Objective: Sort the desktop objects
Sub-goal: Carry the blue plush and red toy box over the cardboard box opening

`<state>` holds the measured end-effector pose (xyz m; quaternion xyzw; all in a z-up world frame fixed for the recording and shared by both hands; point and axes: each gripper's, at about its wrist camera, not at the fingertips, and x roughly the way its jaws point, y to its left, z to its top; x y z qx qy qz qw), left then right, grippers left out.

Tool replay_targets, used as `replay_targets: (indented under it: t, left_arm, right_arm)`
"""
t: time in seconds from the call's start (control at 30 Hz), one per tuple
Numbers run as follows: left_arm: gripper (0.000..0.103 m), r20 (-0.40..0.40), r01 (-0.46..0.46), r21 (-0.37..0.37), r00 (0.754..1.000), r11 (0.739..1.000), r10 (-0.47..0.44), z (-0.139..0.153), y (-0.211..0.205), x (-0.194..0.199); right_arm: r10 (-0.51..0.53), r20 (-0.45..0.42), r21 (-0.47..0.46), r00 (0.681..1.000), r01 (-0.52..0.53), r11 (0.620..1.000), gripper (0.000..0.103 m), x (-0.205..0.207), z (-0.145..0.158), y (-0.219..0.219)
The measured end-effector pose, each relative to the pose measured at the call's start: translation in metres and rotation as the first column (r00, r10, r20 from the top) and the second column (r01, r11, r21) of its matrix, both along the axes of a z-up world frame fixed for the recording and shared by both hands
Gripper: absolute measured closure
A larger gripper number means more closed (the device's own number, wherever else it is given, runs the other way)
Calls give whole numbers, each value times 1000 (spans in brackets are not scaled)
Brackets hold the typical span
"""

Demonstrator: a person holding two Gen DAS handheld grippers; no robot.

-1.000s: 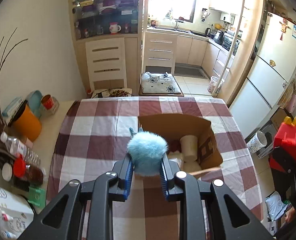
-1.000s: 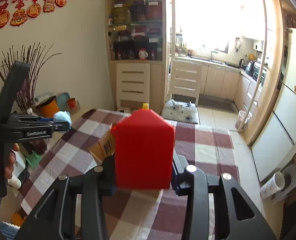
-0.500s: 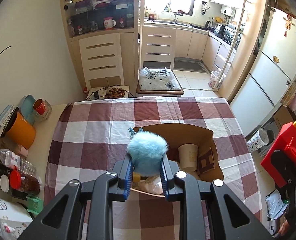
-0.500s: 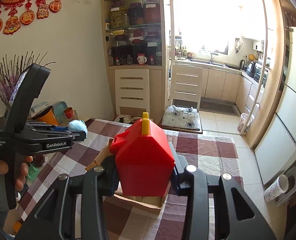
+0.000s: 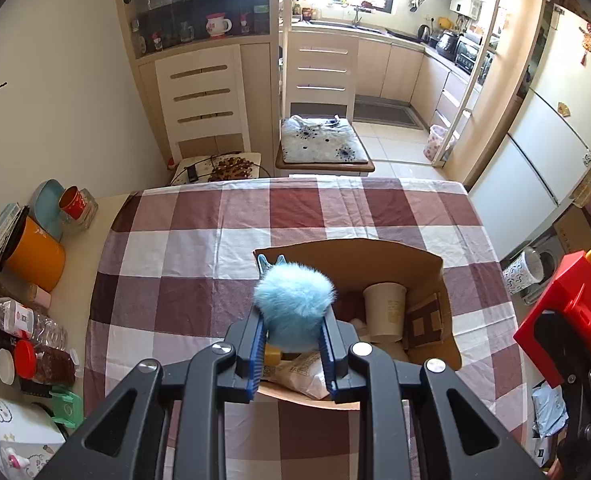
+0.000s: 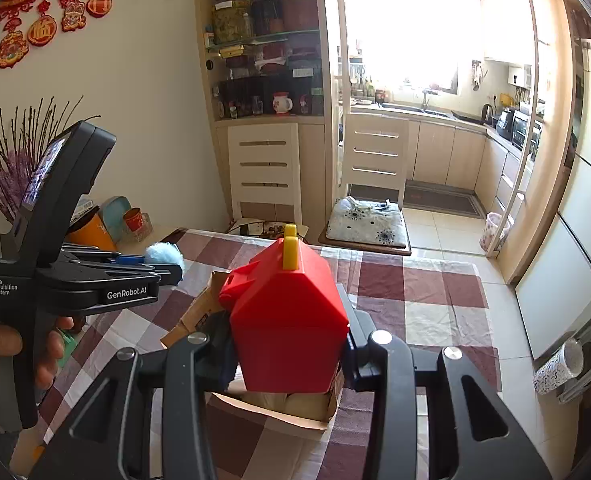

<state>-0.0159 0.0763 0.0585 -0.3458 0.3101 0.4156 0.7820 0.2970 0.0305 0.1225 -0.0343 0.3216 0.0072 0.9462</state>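
Note:
My left gripper [image 5: 293, 322] is shut on a fluffy light-blue pompom [image 5: 294, 300], held above the near left part of an open cardboard box [image 5: 359, 250] on the checked tablecloth. Inside the box I see a beige paper cup [image 5: 384, 310], a brown patterned card and a plastic-wrapped packet [image 5: 301, 372]. My right gripper [image 6: 291, 344] is shut on a red house-shaped box [image 6: 287, 316] with a yellow handle, hanging over the same cardboard box [image 6: 199, 312]. In the left wrist view that red box [image 5: 567, 312] shows at the right edge. The left gripper [image 6: 167, 262] shows at left in the right wrist view.
The left side counter holds an orange canister [image 5: 35, 258], a red cup [image 5: 70, 202], a water bottle [image 5: 23, 318] and jars. Two white chairs [image 5: 211, 108] stand beyond the table's far edge. A fridge [image 5: 543, 128] and a patterned mug [image 5: 524, 272] are at right.
Both grippers have moved forward over the table with their objects. The cardboard box now lies nearer beneath them, and more of its contents show. Neither grip has changed.

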Motion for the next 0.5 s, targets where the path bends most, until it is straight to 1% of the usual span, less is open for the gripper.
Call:
replay_targets:
  t: [0.5]
  left_arm:
    - [79,-46,29,-45,998,999,-32,-16,13,16]
  right_arm:
    - [-11,-51,6,999,11,1000,62,11,-17,-4]
